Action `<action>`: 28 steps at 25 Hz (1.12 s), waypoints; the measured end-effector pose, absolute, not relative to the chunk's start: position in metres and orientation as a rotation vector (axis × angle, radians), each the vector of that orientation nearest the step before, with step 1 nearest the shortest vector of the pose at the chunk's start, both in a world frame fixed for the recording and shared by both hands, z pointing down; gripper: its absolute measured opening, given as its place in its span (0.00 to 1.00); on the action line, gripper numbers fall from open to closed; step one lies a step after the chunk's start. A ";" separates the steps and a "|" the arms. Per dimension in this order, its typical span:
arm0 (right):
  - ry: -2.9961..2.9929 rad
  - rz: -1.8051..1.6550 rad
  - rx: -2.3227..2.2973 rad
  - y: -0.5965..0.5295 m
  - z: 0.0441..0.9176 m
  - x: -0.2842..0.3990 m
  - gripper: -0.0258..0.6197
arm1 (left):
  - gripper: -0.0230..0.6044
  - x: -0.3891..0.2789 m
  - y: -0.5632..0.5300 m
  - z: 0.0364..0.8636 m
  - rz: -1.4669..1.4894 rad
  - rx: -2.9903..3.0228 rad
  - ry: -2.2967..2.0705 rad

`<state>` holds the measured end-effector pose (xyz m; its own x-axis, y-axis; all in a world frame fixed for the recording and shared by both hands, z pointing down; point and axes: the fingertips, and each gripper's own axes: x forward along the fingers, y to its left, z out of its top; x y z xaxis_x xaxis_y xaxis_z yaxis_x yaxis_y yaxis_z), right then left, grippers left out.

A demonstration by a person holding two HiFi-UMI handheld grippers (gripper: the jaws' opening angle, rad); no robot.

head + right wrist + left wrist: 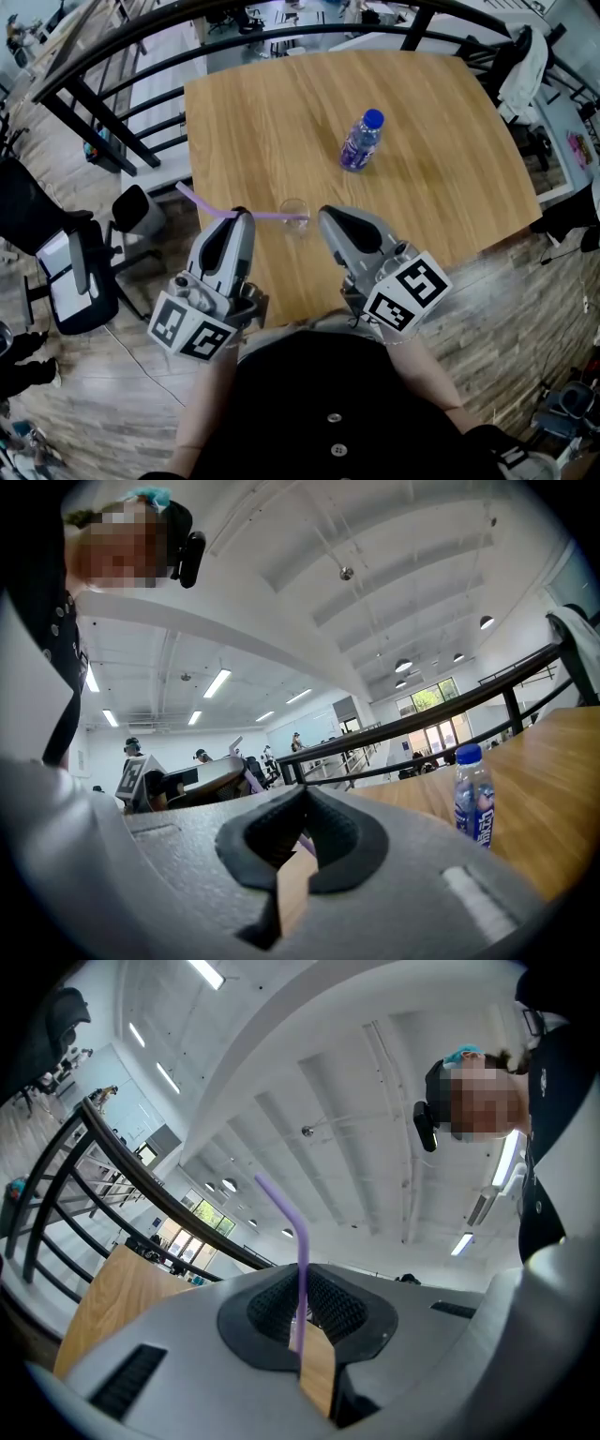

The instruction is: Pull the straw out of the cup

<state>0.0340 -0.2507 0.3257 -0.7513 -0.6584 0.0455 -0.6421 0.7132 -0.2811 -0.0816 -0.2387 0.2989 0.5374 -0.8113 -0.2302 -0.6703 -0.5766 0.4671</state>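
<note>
The left gripper is clenched on the purple straw. In the left gripper view its pads pinch the straw with no slack, and the free length rises past the gripper toward 11 o'clock.

From the head view the straw lies almost level. One end is over the mouth of the clear cup; whether it still dips inside cannot be told. The other end reaches toward 10 o'clock and hangs out past the left edge of the table.

The right gripper sits just beside the cup at its 3 o'clock. In the right gripper view the gripper has its jaws drawn nearly together with only a thin slit between them. Whether they nip the cup's clear wall cannot be made out.

The cup stands close to the table's near edge, toward its left corner. A bottle with a blue cap stands well apart at 1 o'clock of the cup, and shows upright at 3 o'clock in the right gripper view. The tabletop from 12 to 3 o'clock is bare wood apart from it.

Off the table, a black railing curves round from 9 to 12 o'clock, and an office chair stands on the floor at 9 o'clock.
</note>
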 end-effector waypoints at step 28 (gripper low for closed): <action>2.874 -0.437 -1.084 -0.244 0.331 0.035 0.04 | 0.10 -0.081 -0.236 0.304 -0.606 2.450 -1.229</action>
<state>0.0352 -0.2437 0.3314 -0.7552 -0.6525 0.0626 -0.6416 0.7162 -0.2745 -0.0815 -0.2359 0.3036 0.5366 -0.8140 -0.2226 -0.6724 -0.5718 0.4700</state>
